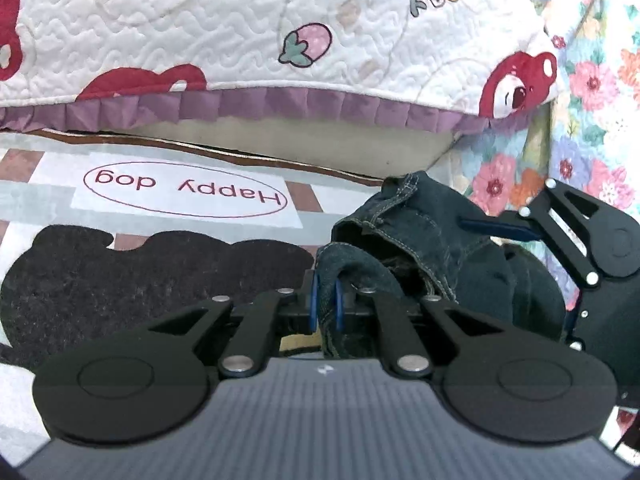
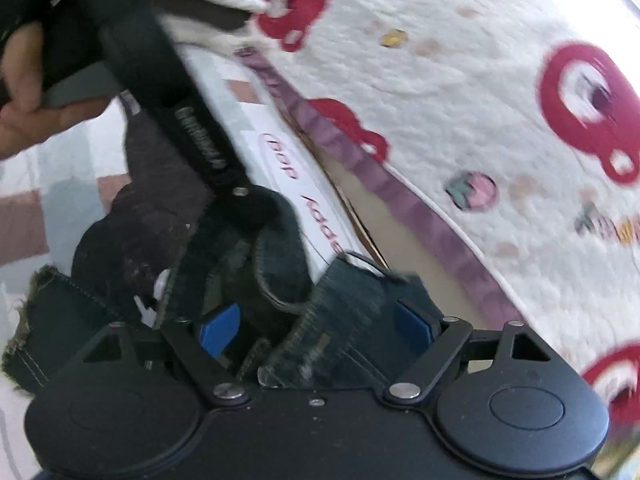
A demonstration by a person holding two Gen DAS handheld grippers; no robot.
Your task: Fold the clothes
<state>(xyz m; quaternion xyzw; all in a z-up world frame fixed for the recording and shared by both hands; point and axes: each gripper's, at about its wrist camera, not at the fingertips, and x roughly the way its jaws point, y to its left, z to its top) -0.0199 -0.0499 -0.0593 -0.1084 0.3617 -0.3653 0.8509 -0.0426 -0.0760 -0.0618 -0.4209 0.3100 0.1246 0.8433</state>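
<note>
Left wrist view: we log our left gripper [image 1: 327, 304], blue pads drawn narrow and pinching a fold of dark denim garment [image 1: 420, 240]. The garment is bunched over the "Happy dog" mat [image 1: 188, 194], below the quilted bedspread [image 1: 240, 32] with its purple frill. The right gripper [image 1: 568, 248] shows at the far right, against the denim.

Right wrist view, blurred: we log our right gripper [image 2: 316, 328], pads spread wide, denim lying between them. A hand [image 2: 28, 92] holds the left gripper's body at upper left.
</note>
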